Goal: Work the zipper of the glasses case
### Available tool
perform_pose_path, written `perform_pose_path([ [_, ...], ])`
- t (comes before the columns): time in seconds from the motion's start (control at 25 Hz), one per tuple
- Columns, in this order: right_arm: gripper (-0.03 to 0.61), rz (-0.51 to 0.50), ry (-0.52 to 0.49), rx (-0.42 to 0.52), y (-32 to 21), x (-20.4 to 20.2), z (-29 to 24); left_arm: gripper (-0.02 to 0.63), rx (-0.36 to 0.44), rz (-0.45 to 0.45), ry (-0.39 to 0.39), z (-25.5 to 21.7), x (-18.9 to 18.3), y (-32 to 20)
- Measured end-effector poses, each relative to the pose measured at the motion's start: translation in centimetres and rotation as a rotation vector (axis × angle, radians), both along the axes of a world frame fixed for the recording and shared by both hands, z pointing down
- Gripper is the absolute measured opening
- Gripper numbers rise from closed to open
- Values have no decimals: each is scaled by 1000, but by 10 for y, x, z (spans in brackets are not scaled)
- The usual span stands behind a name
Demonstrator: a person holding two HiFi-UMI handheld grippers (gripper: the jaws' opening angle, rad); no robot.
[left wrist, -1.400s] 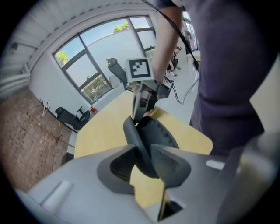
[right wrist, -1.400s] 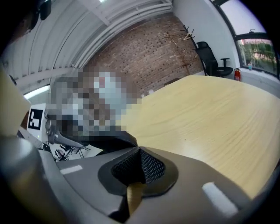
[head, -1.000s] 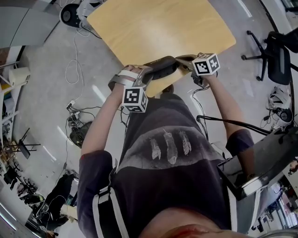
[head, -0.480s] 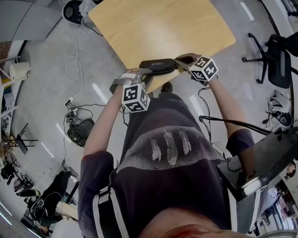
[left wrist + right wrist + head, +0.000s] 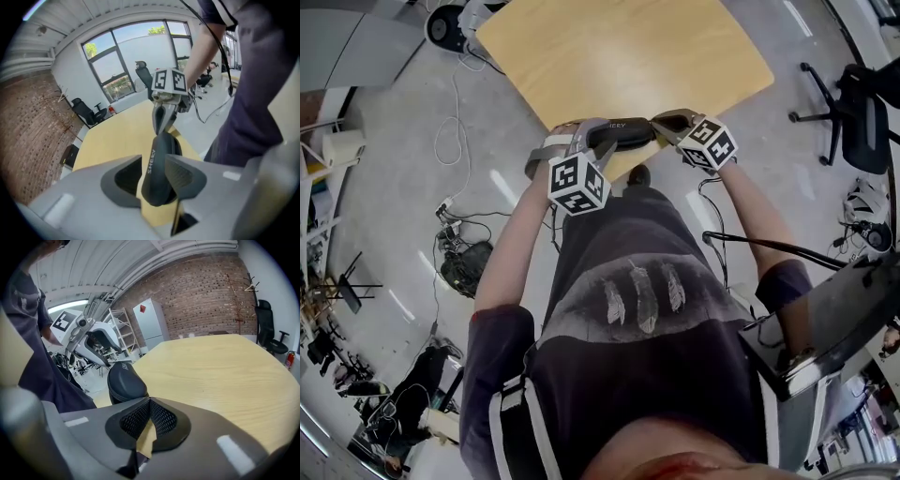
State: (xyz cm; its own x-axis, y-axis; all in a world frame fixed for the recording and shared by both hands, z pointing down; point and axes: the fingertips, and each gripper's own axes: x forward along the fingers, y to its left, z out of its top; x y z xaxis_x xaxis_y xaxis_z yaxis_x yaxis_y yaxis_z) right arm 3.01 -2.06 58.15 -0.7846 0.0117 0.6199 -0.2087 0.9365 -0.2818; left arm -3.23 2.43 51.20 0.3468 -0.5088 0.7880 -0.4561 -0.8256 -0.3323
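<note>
Left gripper (image 5: pixel 152 164): its fingers (image 5: pixel 185 174) are clamped on the near end of the black glasses case (image 5: pixel 161 140). Right gripper (image 5: pixel 149 405): jaws pressed together at the case's far end; no zipper pull can be made out there. Over the last second the grippers drew closer, probably zipper travel. The case spans both fingertips, over the table (image 5: pixel 628 56) edge.

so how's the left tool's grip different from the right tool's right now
The left tool has its jaws apart, clamped across the body of the black oval glasses case; the right tool has its jaws together at that case's end. The left tool's pads hold the case's bulk, while nothing shows between the right tool's pads. Both meet the same case at the near edge of the light wooden table.
</note>
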Motion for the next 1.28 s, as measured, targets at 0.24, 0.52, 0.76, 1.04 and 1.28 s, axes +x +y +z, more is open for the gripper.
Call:
perform_pose_path([
  [0.24,-4,-2,35,55,-2,-4,3,58,-27,87,-63,32,6,12],
  [0.52,-5,-146,113,174,5,-1,8,49,-95,44,-30,40,10,18],
  [0.76,-5,-223,150,245,7,0,8,16,-128,-27,-18,45,4,15],
  [1.04,-3,-206,145,259,19,10,7,0,-141,-139,29,47,6,17],
  [1.28,-3,-118,121,225,27,16,8,0,-158,-211,84,47,1,11],
])
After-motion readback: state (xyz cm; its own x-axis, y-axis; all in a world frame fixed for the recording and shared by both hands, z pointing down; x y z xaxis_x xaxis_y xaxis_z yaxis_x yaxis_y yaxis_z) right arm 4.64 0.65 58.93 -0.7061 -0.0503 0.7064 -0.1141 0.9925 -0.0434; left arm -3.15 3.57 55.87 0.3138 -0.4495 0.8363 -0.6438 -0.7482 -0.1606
